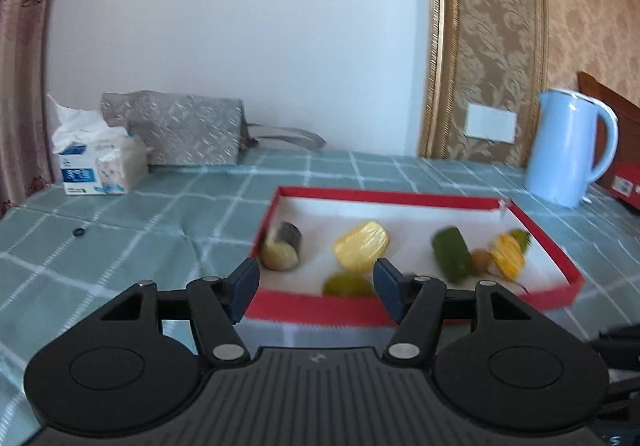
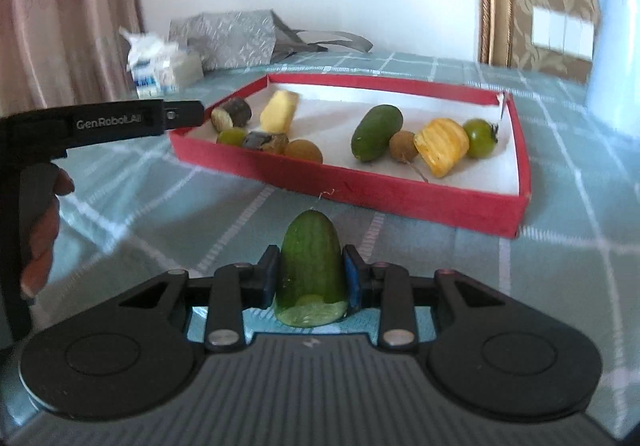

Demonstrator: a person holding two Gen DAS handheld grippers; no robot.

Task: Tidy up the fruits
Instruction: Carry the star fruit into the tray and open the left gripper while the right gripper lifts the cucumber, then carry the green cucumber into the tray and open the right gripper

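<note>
The cucumber piece (image 2: 311,266) is sitting clamped in the right gripper (image 2: 310,278); the left gripper (image 1: 316,286) is hanging half-open, empty, before the red box (image 1: 320,310).

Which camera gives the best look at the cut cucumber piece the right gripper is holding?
The right wrist view: the cucumber piece fills the foreground between the right gripper pads, cut end toward the camera. The left wrist view does not show it.

cucumber piece (image 2: 312,266): green, cut end near, tip up | fruits (mixed, scattered) inside red box (image 2: 400,197)
</note>
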